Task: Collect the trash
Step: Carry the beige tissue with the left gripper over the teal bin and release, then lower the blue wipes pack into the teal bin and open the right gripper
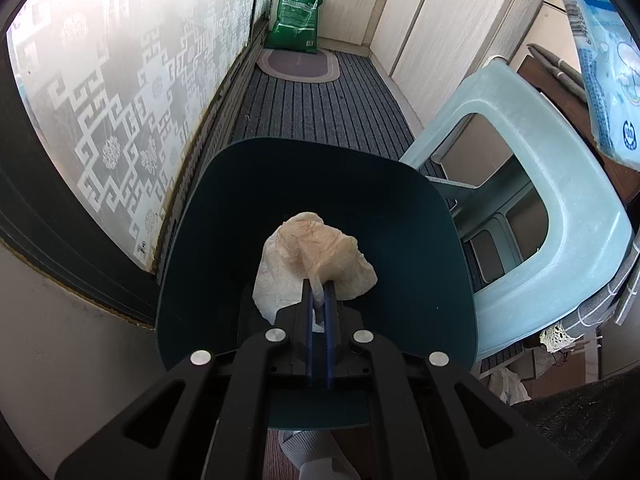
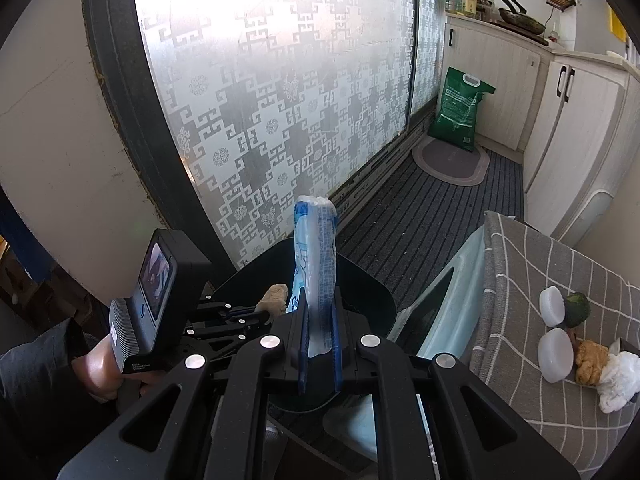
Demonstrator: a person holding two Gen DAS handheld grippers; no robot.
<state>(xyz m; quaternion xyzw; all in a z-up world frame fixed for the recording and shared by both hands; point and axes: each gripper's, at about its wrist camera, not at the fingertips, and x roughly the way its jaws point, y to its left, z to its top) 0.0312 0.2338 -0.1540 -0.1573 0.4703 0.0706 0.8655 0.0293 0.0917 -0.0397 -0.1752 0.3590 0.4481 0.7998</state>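
Both hands are loaded and poised over the dark green bin point(image 1: 320, 184), so the collecting looks to be in mid-course rather than near its end. The left hand-held gripper point(image 1: 319, 292) has its blue fingers point(image 1: 309, 320) pinched narrow on a crumpled tissue point(image 1: 316, 256), stained pale orange, which hangs just above the bin's open mouth; a release here would probably drop it inside. The right hand-held gripper point(image 2: 320, 320) is closed on a flat blue-and-white plastic packet point(image 2: 316, 248), held upright on edge over the same bin, with the left tool just to its left. Neither piece is in the bin yet, and how much already lies at the bottom cannot be told, since the inside is dark. More remains on the surface at the right, covered by a grey checked cloth point(image 2: 532, 280): two white round lids point(image 2: 554, 344), a dark green lump point(image 2: 578, 308), a brownish crumpled wad point(image 2: 590, 358) and a white crumpled bag point(image 2: 618, 380), all bunched together near its right edge and well apart from the bin. A pale blue plastic stool point(image 1: 560, 200) stands between bin and surface, its rim close to the bin's right side, and is the likeliest thing to catch a returning arm. Farther off, a green sack point(image 1: 298, 16) leans at the far end of the striped floor mat point(image 1: 320, 108), beside white cabinets point(image 1: 440, 20), clear of the work.
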